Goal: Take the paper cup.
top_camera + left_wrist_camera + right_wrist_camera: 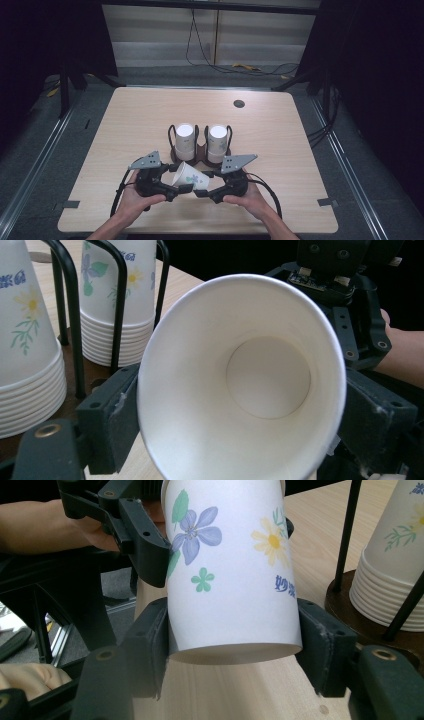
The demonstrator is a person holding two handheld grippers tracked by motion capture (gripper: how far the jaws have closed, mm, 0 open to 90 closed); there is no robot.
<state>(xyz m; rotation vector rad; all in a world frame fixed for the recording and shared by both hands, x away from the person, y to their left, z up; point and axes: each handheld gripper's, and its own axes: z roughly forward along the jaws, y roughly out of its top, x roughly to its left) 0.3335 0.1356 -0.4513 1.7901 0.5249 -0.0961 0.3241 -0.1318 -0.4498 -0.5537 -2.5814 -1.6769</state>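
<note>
Paper cup, white with printed flowers (190, 176), is lying tilted on its side above the near edge of the pale wooden table (130, 120), held between both tools. The left gripper (184, 189) is clamping the wide rim end, its jaws pressing either side of the mouth (240, 385), so its own camera is looking straight down into the cup. The right gripper (199, 192) is closing on the narrow base end, jaws pinching both sides of the cup just above the bottom (232, 605). My reading: the two-ended hold is serving a handover or a pulling-apart of nested cups, since one tool alone would suffice for carrying; I cannot tell whether one cup or more is being held. Just beyond the cup, toward the table's middle, a dark round-based wire holder (201, 152) is carrying two upside-down stacks of matching cups, the left stack (184, 140) and the right stack (217, 142), each ringed by black wire uprights. Those uprights and the holder's base are sitting close to the grippers and are narrowing any forward move. A small dark round grommet (239, 103) is lying near the far edge, well apart.
</note>
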